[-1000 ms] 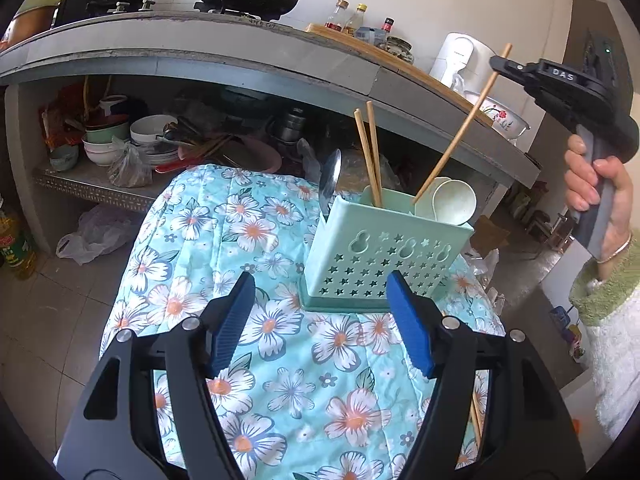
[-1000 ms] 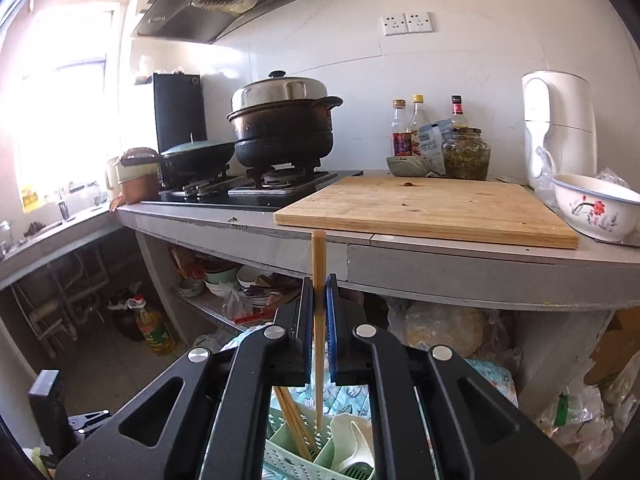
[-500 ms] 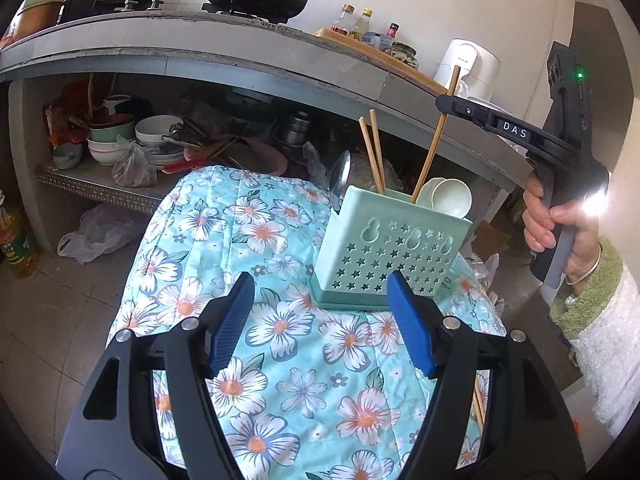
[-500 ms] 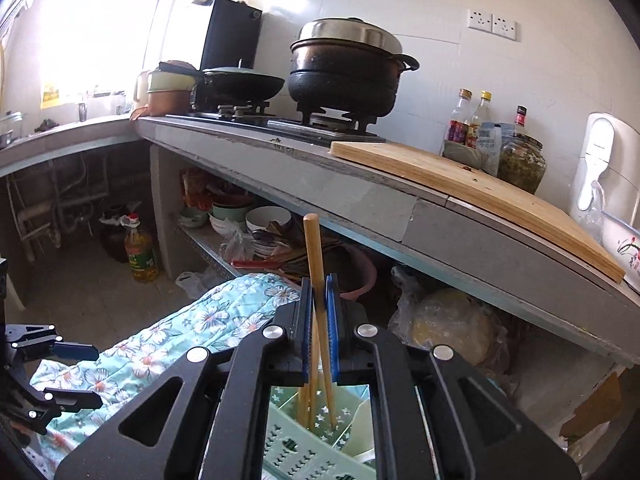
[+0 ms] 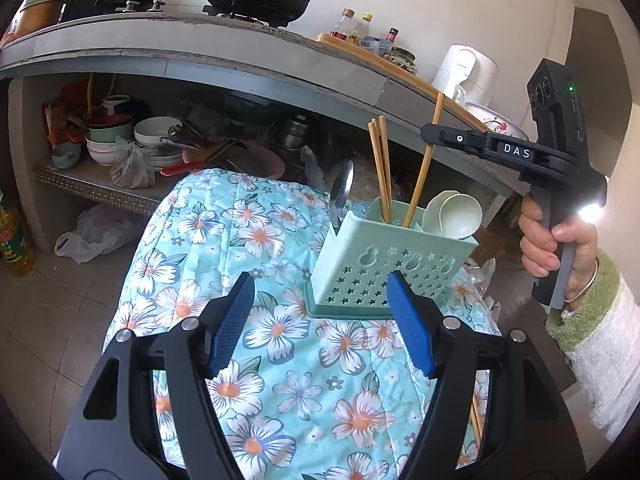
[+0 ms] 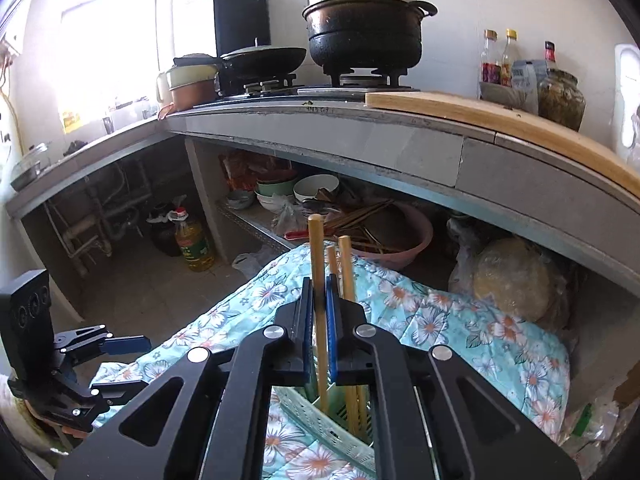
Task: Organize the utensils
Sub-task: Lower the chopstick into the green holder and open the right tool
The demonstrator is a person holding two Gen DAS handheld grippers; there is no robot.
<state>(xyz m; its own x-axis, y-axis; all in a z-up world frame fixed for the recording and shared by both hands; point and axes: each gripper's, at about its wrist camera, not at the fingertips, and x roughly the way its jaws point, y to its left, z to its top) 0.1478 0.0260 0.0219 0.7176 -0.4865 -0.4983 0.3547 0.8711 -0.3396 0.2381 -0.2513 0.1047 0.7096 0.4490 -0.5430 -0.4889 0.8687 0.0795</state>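
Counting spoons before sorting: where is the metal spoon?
In the left wrist view, the metal spoon stands bowl-up at the left end of the green utensil holder, left of the two upright chopsticks.

A grey counter (image 6: 400, 140) is seen ahead against a white wall (image 6: 460, 4); a bright window (image 6: 108, 52) is seen left.

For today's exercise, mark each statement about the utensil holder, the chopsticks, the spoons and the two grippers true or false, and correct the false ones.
1. The right gripper is shut on a chopstick. True.
2. The left gripper grips the utensil holder. False: its jaws stand open, short of the holder, with nothing between them.
3. Pale spoons stand in the holder. True.
4. The holder lies on its side on the floral cloth. False: it stands upright.
5. The held chopstick's lower end is inside the holder. True.
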